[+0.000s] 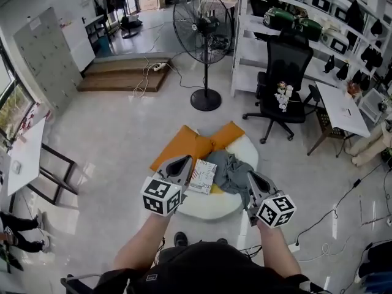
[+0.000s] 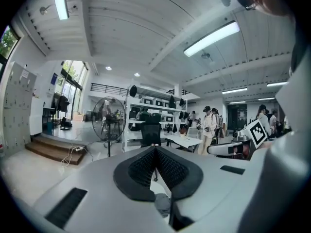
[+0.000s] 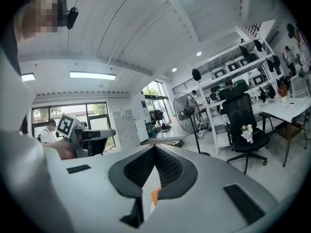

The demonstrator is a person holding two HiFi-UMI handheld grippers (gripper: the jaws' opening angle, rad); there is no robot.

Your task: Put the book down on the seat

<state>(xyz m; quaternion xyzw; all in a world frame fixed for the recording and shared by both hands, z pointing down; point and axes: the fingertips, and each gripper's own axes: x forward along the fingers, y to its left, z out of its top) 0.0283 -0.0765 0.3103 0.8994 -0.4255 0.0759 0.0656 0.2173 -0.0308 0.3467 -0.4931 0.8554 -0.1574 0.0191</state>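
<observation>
Although only the head view shows the book (image 1: pixel 202 176) lying on the white seat (image 1: pixel 208 209), left gripper (image 1: pixel 181 164) at nine o'clock, right gripper (image 1: pixel 253 181) at three, their own views show both jaws together, empty.

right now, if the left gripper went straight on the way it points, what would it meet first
Probably the black office chair, which shows straight past the shut fingers of the left gripper in its own view. The standing fan lies left of that line. Depth is unclear; nothing nearer shows.
</observation>
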